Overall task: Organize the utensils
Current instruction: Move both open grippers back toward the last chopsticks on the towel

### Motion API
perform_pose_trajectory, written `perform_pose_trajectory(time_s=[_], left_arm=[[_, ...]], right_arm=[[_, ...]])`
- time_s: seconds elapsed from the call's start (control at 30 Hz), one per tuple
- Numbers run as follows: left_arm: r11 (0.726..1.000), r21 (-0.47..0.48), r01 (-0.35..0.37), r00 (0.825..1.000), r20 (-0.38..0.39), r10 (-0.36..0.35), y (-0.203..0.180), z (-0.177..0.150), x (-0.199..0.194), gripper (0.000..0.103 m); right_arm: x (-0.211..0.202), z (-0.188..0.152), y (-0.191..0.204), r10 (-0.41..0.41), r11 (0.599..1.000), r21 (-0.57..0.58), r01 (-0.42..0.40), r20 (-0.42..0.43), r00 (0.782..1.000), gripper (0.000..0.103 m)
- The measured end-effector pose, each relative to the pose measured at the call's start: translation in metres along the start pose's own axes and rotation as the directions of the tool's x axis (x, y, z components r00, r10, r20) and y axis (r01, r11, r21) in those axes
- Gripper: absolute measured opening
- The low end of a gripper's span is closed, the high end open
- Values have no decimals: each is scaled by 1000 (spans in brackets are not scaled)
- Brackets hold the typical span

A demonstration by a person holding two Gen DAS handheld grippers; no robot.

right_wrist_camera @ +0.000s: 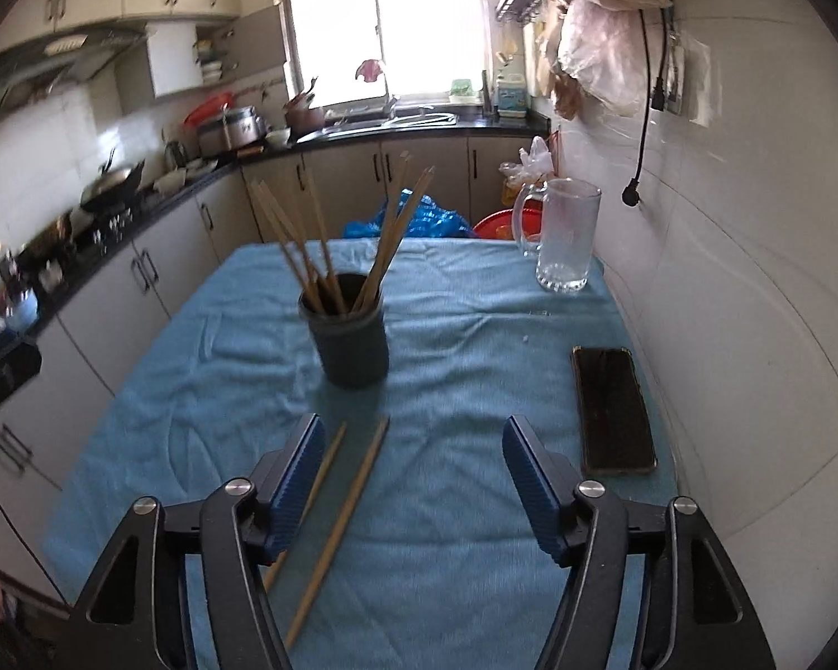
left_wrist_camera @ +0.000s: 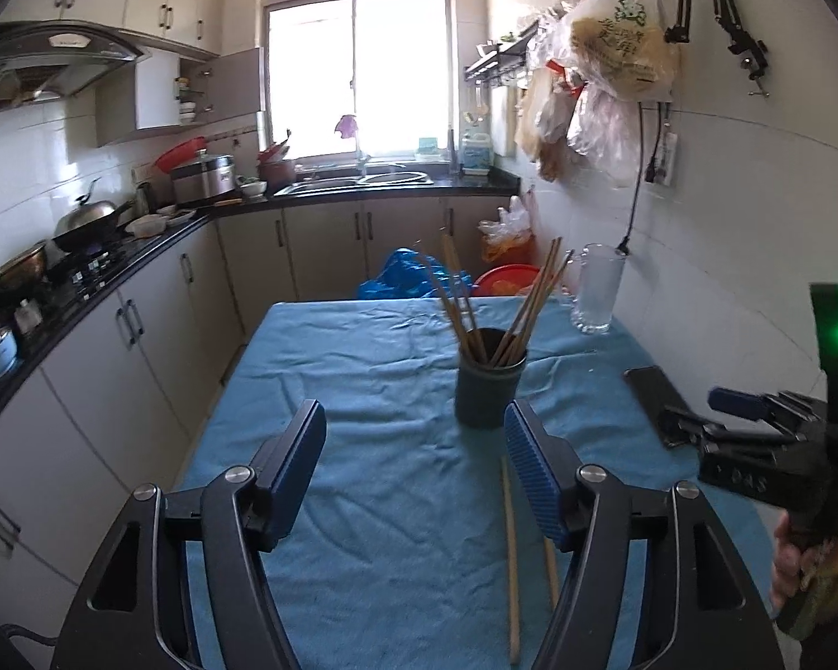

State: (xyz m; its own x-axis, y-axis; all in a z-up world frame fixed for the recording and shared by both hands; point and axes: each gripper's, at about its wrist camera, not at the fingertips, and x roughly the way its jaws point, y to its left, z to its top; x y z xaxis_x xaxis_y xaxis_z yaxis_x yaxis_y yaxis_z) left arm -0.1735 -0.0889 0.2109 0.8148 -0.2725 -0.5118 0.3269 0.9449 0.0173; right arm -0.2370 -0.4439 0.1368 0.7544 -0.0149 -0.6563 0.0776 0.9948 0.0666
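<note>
Two loose wooden chopsticks (right_wrist_camera: 341, 513) lie flat on the blue cloth-covered surface (right_wrist_camera: 452, 346), on its near half, just this side of the dark cylindrical holder (right_wrist_camera: 352, 335) that already stands upright with a bunch of similar wooden chopsticks (right_wrist_camera: 329, 245) leaning out of it. Their long axes run near-to-far, the far tips tilted slightly right and pointing roughly toward the holder. In the right wrist view the pair sits toward the left of the right gripper (right_wrist_camera: 413, 480): one stick passes close by the left blue ribbed pad, partly hidden behind it, the other lies just inside the gap, and neither is pinched. In the left wrist view the same sticks run beside and under the right-hand pad of the left gripper (left_wrist_camera: 413, 469), so they lie between the two tools; which is nearer is hard to say, though the right one seems better lined up. Both sets of jaws stand wide apart and hold nothing. To lift a stick, the jaws would probably need to shift a little left and close across its length. A clear glass mug (right_wrist_camera: 564, 234) stands at the far right corner, and a black phone (right_wrist_camera: 614, 407) lies flat near the right edge, well apart from the chopsticks.
</note>
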Motion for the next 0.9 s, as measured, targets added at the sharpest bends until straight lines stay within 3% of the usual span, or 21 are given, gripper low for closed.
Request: perform_pose_trajectory(time_s=[0.43, 0.9], left_arm=[[997, -69, -43, 996, -80, 38, 17, -34, 7, 67], [996, 3, -86, 989, -121, 86, 3, -54, 24, 70]], right_arm=[[11, -56, 16, 32, 997, 79, -26, -74, 997, 73], [31, -80, 21, 28, 995, 103, -13, -147, 989, 73]])
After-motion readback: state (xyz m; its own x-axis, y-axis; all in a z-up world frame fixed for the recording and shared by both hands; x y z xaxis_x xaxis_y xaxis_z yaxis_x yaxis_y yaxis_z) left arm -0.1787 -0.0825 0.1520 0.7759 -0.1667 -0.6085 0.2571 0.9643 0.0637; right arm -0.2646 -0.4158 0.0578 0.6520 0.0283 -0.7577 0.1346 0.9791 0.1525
